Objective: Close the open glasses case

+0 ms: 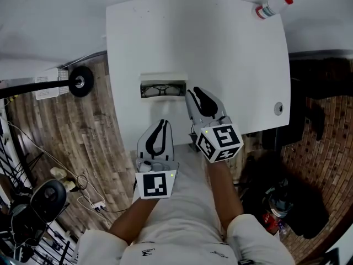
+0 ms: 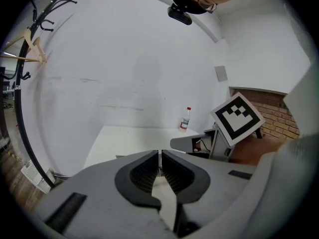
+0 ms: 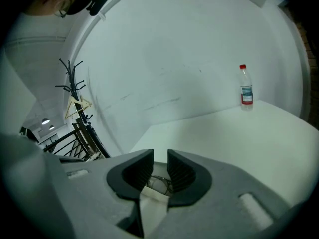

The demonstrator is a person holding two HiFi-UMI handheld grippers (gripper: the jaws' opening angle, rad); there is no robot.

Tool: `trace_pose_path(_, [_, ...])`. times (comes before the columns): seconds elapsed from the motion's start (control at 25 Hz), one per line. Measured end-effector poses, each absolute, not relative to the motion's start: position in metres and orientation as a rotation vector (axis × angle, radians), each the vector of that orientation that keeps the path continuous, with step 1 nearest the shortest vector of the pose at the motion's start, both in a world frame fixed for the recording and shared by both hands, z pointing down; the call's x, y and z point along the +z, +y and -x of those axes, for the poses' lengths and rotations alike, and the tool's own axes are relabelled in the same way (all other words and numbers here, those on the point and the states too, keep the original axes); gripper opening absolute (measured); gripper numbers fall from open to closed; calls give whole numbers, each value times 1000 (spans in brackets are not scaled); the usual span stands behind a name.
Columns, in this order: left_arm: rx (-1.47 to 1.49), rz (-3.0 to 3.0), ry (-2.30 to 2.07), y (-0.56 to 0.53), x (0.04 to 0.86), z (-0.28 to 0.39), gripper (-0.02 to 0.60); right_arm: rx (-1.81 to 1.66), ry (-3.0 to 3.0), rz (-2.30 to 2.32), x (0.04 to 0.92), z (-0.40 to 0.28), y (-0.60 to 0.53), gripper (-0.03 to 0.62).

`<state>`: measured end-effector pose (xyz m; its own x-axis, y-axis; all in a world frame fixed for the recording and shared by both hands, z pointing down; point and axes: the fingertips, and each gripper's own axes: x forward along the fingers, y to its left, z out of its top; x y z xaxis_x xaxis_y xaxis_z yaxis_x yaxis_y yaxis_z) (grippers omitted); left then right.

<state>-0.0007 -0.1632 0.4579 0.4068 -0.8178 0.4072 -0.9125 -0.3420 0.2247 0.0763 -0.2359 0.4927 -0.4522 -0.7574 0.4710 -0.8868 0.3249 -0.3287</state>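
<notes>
**Open case, neither gripper on it yet**

Head view: the cream oblong glasses case point(image 1: 163, 77) lies open mid-worktop point(image 1: 231, 59), with the right gripper point(image 1: 199, 95) just beside it and the left gripper point(image 1: 161, 127) nearer the person.
Left gripper view: fingers point(image 2: 149, 171) clenched on nothing.
Right gripper view: fingers point(image 3: 134, 176) slightly parted and empty, with the dark-rimmed glasses point(image 3: 160, 183) beyond them.
A one-sided push on the lid could skid the unbraced case.

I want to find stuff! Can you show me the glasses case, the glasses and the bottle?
glasses case point(image 1: 164, 77): head view, on its white upper part.
glasses point(image 1: 162, 90): head view, on the frame between the lenses.
bottle point(image 1: 270, 8): head view, on its body below the red cap.
</notes>
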Motion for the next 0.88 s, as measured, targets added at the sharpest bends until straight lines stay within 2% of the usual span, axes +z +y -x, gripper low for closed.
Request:
trace_pose_path(0.6, [336,-2208,-1480,-174,486,7,17,837,-2324,-1465,531,-76,-258,75])
trace_pose_path(0.88, [344,-2209,-1471,-175,492,5,17,957,-2337,-1463,544,-80,-263,75])
